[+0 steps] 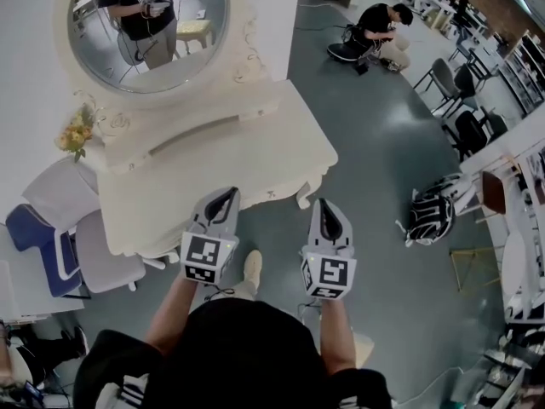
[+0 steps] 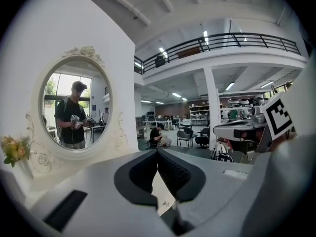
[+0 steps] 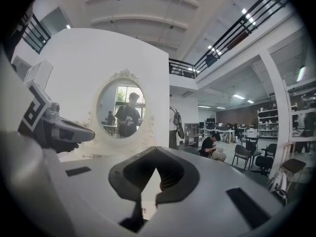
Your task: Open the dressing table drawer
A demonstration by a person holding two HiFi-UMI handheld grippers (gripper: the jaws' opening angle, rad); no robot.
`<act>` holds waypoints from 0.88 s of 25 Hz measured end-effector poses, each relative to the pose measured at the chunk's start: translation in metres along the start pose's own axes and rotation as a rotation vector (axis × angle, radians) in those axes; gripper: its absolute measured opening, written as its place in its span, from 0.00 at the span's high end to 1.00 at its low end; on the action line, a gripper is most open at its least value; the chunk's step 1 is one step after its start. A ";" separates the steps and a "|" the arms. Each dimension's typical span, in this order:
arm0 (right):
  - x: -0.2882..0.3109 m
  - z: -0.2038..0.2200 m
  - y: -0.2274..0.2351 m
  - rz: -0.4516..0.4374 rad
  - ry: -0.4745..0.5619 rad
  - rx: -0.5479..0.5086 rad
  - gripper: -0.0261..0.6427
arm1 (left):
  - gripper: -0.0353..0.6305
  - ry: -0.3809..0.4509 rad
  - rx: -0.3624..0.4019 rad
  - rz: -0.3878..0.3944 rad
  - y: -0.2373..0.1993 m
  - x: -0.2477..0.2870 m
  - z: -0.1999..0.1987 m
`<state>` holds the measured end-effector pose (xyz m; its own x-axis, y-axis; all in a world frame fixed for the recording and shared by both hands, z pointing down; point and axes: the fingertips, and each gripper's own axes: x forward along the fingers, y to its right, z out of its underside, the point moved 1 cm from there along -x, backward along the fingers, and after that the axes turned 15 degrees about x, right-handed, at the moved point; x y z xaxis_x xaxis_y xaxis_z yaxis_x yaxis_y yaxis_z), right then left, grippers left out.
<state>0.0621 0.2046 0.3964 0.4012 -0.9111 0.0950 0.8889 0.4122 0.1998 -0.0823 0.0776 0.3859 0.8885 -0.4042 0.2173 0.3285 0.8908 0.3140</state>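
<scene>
The cream dressing table (image 1: 255,156) stands under an oval mirror (image 1: 149,32), just ahead of both grippers. Its drawer front is hidden beneath the tabletop's edge in the head view. My left gripper (image 1: 226,192) hovers over the table's near edge with its jaws shut and nothing between them, as the left gripper view (image 2: 158,153) also shows. My right gripper (image 1: 326,203) is beside it, off the table's near right corner, and is shut and empty (image 3: 157,151). Both point toward the mirror (image 2: 74,107) (image 3: 123,110), apart from the table.
A vase of yellow flowers (image 1: 77,133) sits on the table's left end. A grey chair (image 1: 106,258) and a blue chair (image 1: 38,237) stand at the left. A backpack (image 1: 433,216) lies on the floor at right. A person (image 1: 375,28) crouches farther back.
</scene>
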 end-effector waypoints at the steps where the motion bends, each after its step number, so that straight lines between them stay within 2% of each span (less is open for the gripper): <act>1: 0.010 0.000 0.000 0.005 -0.006 0.001 0.96 | 0.94 -0.001 -0.002 0.003 -0.006 0.008 0.001; 9: 0.076 -0.001 -0.002 0.014 -0.040 -0.004 0.97 | 0.94 -0.005 -0.015 0.016 -0.048 0.059 0.010; 22: 0.163 -0.002 -0.016 -0.041 -0.030 -0.024 0.96 | 0.94 -0.027 -0.034 -0.018 -0.107 0.113 0.034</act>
<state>0.1139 0.0491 0.4069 0.3574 -0.9267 0.1160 0.9097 0.3736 0.1813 -0.0283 -0.0708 0.4083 0.8733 -0.4256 0.2371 0.3556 0.8895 0.2870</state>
